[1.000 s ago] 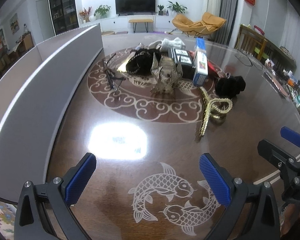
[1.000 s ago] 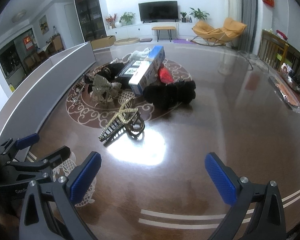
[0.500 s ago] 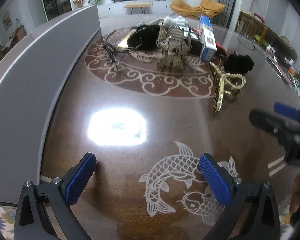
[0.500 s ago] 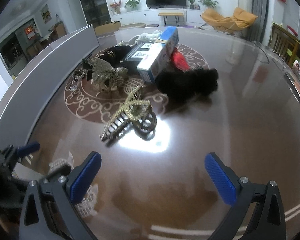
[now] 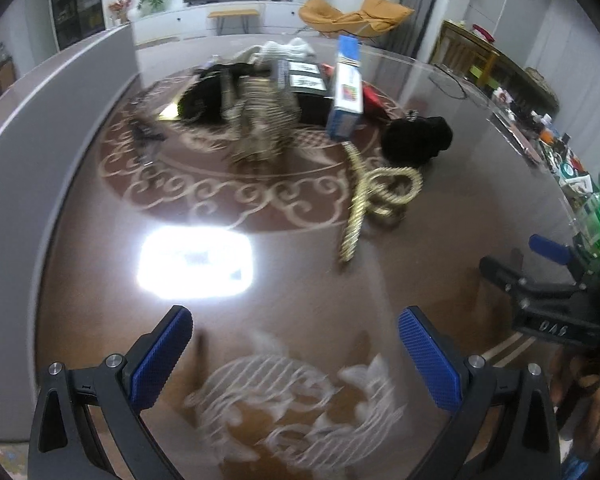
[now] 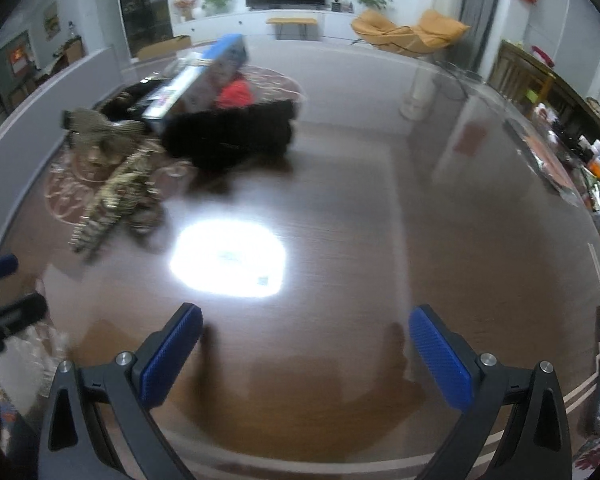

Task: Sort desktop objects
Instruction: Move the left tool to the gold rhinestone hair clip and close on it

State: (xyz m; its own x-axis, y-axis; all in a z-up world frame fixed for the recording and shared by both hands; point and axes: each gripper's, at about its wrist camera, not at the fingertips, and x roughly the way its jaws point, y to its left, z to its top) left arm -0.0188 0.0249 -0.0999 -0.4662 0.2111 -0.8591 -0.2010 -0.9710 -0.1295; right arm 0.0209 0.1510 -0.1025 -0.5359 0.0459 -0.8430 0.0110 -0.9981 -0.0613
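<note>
**Nothing sorted yet: both hands empty, the pile untouched**

My left gripper (image 5: 294, 354) hangs over the bare near part of the table (image 5: 300, 280), above the inlaid fish pattern (image 5: 300, 396), with its blue pads spread wide and nothing between them. Along my far left runs a long grey panel (image 5: 40, 128); I cannot tell what it is for.

Everything I have to sort sits ahead in one heap on the round scroll pattern, well apart from both grippers. From the left of the heap: something thin and dark, perhaps glasses (image 5: 146, 136), too blurred to name; a black soft thing (image 5: 204, 104); a gold striped bow (image 5: 264, 120) standing in front of it; a flat black box with white labels (image 5: 304, 80); a blue and white carton (image 5: 346, 88) propped across it; something red (image 5: 374, 100) behind that; and a black fluffy piece (image 5: 416, 138). A gold hair claw (image 5: 370, 196) lies nearest, a little forward of the heap and touching nothing I can see.

My right gripper (image 6: 306, 354) is also spread open and empty over bare table, with the fluffy piece and the claw ahead to its left.

As I judge it, the sorting has not begun: no item is set apart in any group, and the whole heap is left to do. The claw looks like the easiest first pick.
</note>
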